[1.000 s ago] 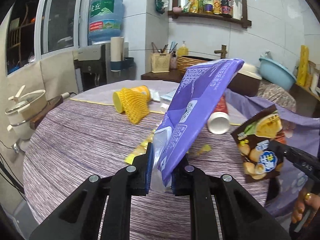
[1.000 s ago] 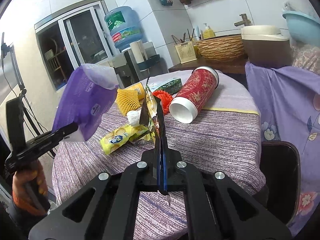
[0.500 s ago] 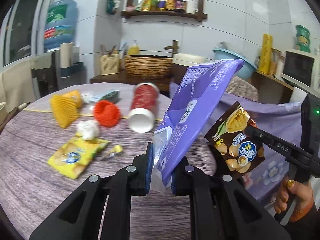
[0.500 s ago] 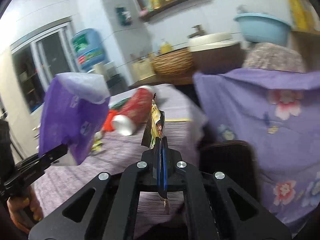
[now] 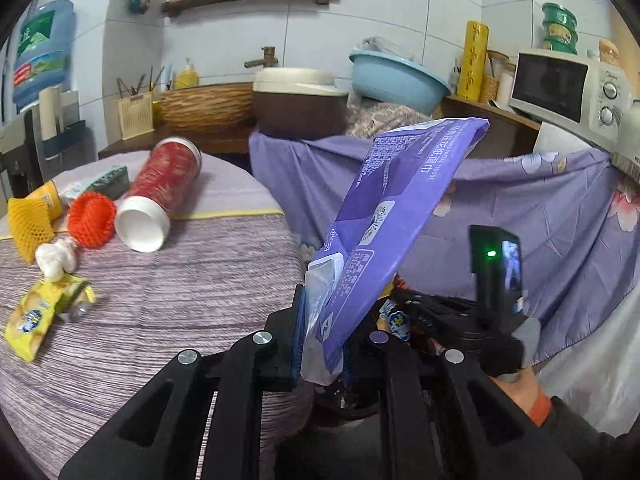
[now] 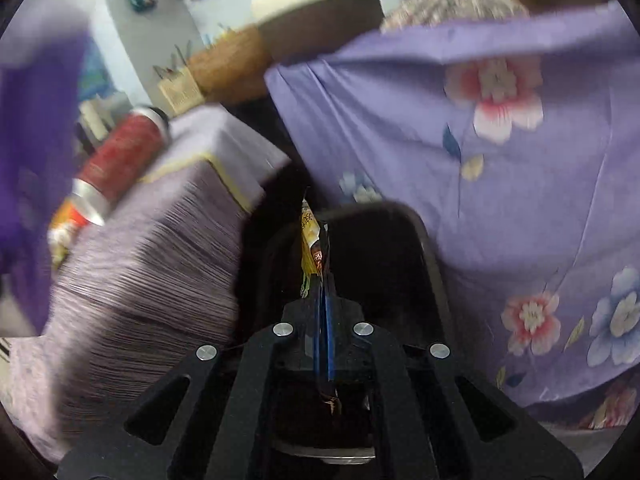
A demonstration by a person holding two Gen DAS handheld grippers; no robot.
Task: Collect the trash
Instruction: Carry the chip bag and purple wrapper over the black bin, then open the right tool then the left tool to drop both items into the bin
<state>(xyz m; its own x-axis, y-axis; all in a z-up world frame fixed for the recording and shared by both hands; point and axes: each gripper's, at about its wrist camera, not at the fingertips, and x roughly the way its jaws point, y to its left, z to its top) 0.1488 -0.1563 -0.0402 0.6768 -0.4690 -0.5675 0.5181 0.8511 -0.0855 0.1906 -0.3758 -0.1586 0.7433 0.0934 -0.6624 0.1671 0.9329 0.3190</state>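
The left tool [image 5: 322,334] clamps the purple tissue pack [image 5: 384,216] by its lower corner, so the pack stands free of the counter [image 5: 168,280]. The right tool [image 6: 322,300] is closed on the thin snack wrapper [image 6: 312,240], now low over the black bin [image 6: 376,248]; a second ago both were above the counter.

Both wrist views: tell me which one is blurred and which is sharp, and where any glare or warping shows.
Left wrist view: sharp, the purple tissue pack in the left gripper crisp, fisheye bending at the rim. Right wrist view: motion-smeared, the red can and table streaked; only the right gripper and its snack wrapper stay clear. No strong glare in either.
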